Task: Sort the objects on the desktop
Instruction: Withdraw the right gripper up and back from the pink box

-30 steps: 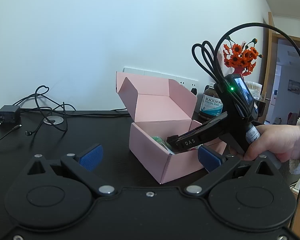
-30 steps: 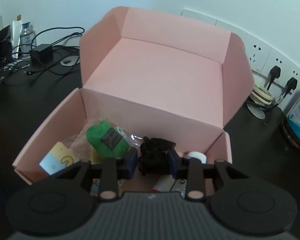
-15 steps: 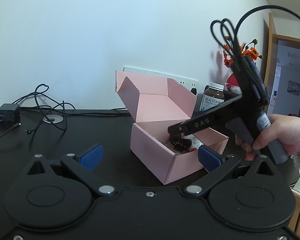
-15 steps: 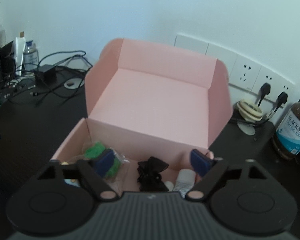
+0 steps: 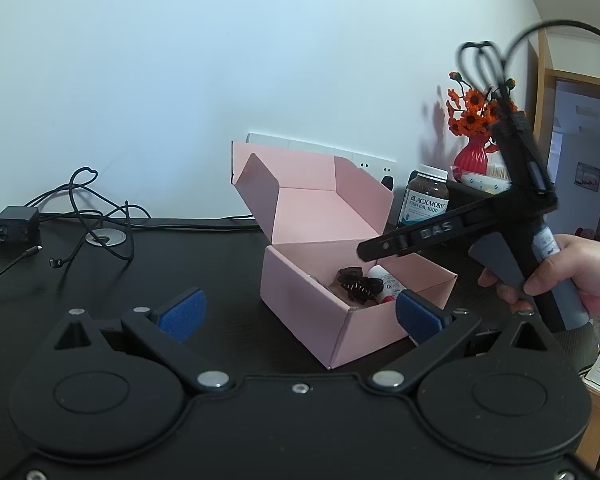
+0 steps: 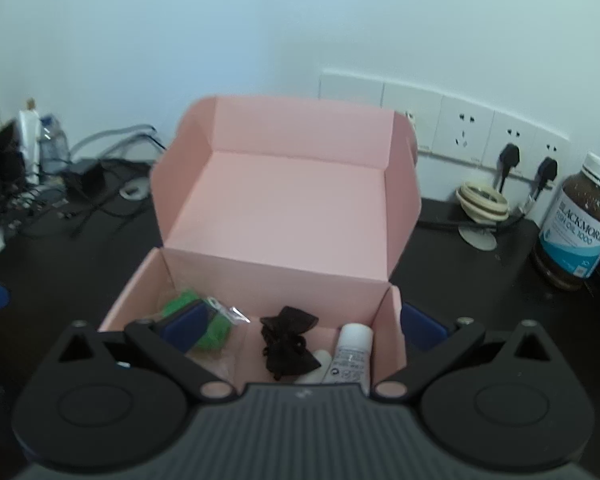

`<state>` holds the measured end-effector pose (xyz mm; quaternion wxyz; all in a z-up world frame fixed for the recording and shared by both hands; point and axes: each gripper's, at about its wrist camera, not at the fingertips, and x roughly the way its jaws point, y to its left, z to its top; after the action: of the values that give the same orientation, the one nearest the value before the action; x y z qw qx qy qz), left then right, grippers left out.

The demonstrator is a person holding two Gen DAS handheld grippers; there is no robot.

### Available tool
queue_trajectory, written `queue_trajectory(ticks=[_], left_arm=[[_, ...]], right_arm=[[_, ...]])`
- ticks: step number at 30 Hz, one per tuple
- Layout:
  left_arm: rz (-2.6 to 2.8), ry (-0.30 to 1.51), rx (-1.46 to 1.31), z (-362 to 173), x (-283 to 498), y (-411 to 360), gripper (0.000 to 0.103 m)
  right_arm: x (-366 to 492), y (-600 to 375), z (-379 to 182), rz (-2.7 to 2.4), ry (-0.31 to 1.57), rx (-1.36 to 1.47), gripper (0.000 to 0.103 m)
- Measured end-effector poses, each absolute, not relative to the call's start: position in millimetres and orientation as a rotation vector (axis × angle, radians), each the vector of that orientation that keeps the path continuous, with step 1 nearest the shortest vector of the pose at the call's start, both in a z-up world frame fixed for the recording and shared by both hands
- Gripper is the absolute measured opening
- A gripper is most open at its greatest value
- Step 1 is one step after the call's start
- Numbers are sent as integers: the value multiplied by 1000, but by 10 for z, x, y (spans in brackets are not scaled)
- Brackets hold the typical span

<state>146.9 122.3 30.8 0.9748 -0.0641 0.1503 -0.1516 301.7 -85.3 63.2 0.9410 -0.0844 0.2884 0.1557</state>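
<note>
Hair clip [image 6: 288,340] in pink box [image 6: 284,200], right gripper [image 6: 300,328] just spread, green packet [image 6: 204,320] only its view

Pink cardboard box [image 6: 284,208] sits on the black desk, lid flipped up and back toward the wall, side flaps splayed out. Inside, a dark brown claw hair clip [image 6: 288,342] lies on the floor of the box, roughly centre, teeth visible from the left wrist view [image 5: 360,286]. Just right of it a small white tube with printed label [image 6: 352,354] lies on its side against the right wall, touching or nearly touching the clip. On the left side, a green item in clear crinkly plastic wrap [image 6: 212,322], partly hidden. Something small and white lies between clip and tube, unclear what.
</note>
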Motion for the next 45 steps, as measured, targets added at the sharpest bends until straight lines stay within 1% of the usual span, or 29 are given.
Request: queue_trajectory(ticks=[9, 16, 23, 42, 45], left_arm=[[-302, 304, -129, 311, 1461, 1220, 103], [-293, 307, -124, 315, 1457, 1211, 103], [-278, 310, -110, 324, 1458, 1178, 103], [-253, 334, -119, 314, 1492, 1192, 103], [-249, 346, -133, 307, 1513, 1214, 103]], right_arm=[[2587, -1203, 631, 453, 469, -59, 102], [2157, -1399, 488, 522, 349, -103, 102], [2025, -1509, 311, 547, 358, -56, 102], [2001, -1618, 243, 425, 329, 26, 102], [2056, -1672, 208, 406, 359, 57, 102]])
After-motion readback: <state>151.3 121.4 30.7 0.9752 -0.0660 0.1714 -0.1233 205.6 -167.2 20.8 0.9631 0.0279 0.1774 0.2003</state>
